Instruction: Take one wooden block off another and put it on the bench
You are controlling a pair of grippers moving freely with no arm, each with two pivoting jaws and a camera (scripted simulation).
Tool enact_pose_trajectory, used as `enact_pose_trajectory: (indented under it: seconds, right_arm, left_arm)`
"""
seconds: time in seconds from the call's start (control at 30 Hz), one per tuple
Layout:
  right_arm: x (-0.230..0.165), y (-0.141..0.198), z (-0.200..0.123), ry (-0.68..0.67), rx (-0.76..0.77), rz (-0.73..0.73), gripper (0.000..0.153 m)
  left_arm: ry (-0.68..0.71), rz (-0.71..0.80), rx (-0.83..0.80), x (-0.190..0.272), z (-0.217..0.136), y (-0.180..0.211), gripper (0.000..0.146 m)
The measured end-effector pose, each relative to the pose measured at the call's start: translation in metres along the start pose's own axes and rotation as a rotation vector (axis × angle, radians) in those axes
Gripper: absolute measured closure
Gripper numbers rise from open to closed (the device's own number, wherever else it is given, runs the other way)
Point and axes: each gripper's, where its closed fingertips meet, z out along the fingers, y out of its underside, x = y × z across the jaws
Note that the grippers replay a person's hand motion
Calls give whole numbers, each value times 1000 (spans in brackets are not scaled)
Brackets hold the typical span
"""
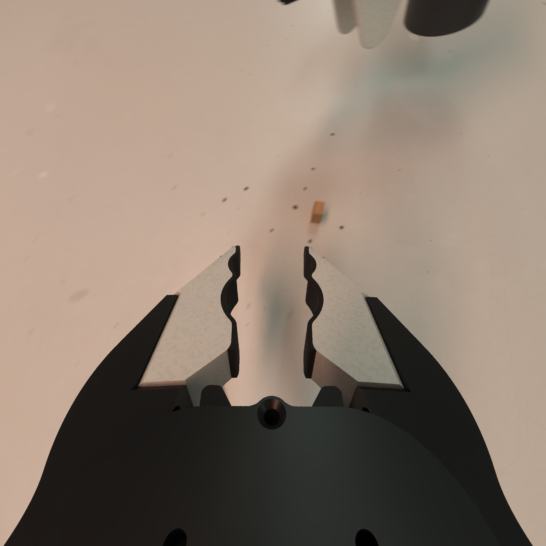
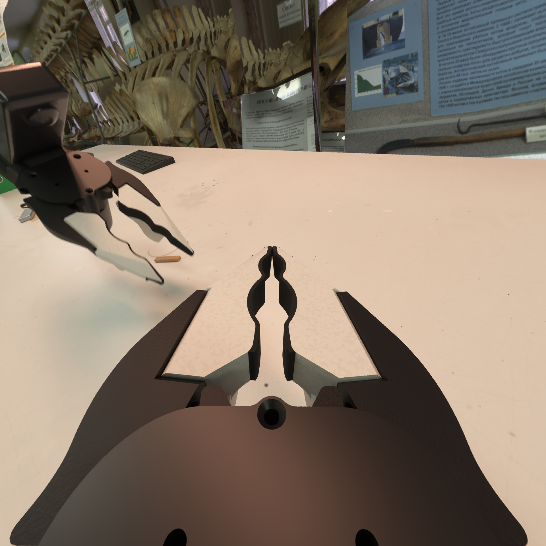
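A small wooden block (image 1: 317, 211) lies on the pale bench (image 1: 147, 147), just ahead and slightly right of my left gripper (image 1: 271, 249). That gripper is open and empty, hovering above the bench. In the right wrist view the block (image 2: 167, 259) looks like a flat tan piece beside the left gripper's (image 2: 175, 267) lower fingertips. I cannot tell whether it is one block or two stacked. My right gripper (image 2: 271, 247) is shut and empty over the bench (image 2: 384, 236), to the right of the block. It shows blurred at the top of the left wrist view (image 1: 359, 35).
A dark keyboard (image 2: 144, 161) lies at the bench's far left. A small grey metal piece (image 2: 26, 215) and a green object (image 2: 4, 184) sit at the left edge behind the left gripper. Skeleton displays and poster boards stand beyond the far edge.
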Motion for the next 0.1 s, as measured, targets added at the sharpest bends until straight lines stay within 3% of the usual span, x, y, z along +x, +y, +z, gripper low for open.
enact_pose_trajectory:
  seconds: [0.1]
  right_arm:
    - [-1,0,0,-4,-2,2,153]
  left_arm:
    - [-88,-56,-4,-22,-28,17,104]
